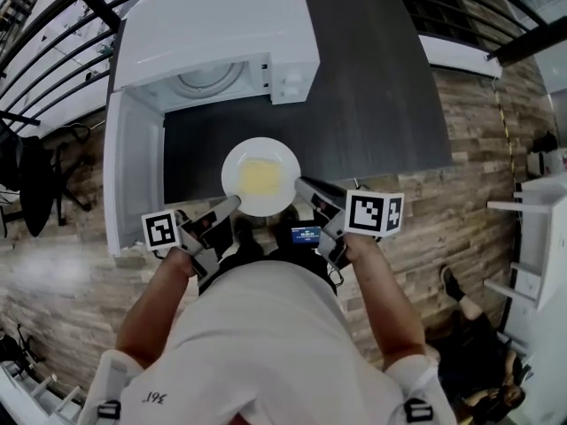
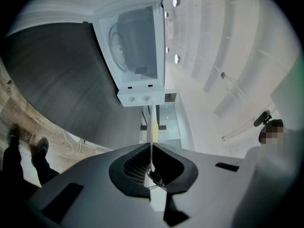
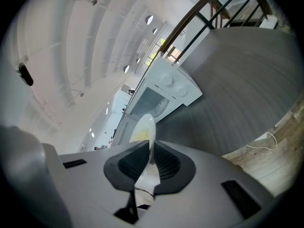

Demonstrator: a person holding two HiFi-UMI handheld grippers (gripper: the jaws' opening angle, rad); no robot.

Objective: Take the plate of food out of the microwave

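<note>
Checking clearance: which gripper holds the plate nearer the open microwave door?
The left gripper, on the plate's rim beside the door; the right gripper grips the far rim.

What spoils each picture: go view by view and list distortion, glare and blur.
Head view: fisheye bows the edges of the dark table; light is even, the plate sharp. Left gripper view: black round vignette, the microwave warped, the ceiling blown out white. Right gripper view: same vignette and ceiling glare; the plate's rim is crisp.

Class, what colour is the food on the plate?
Pale yellow food on a white plate; the head view shows it best.
</note>
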